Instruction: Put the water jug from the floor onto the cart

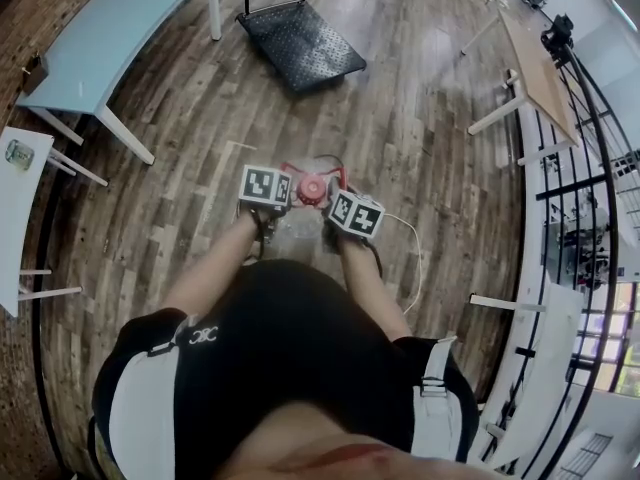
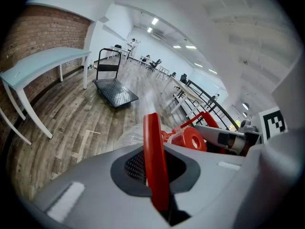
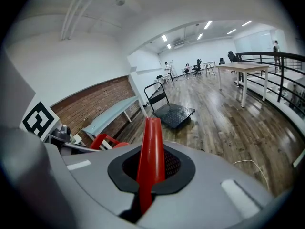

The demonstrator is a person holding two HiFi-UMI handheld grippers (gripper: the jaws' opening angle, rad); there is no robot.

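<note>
The water jug (image 1: 296,230) is clear with a red cap (image 1: 311,188) and red handles, and it sits just in front of the person's body. My left gripper (image 1: 265,190) is at its left side, shut on a red handle strap (image 2: 153,132) that runs between the jaws. My right gripper (image 1: 355,215) is at its right side, shut on another red handle strap (image 3: 151,149). The red cap (image 2: 190,138) shows between the two grippers. The black flat cart (image 1: 300,43) with an upright push bar stands some way ahead on the wood floor. Whether the jug touches the floor is hidden.
A light blue table (image 1: 110,38) stands at the left by the brick wall, with a white table (image 1: 15,208) nearer. At the right are a wooden table (image 1: 540,68) and a black railing (image 1: 590,168). A white cable (image 1: 410,243) lies on the floor.
</note>
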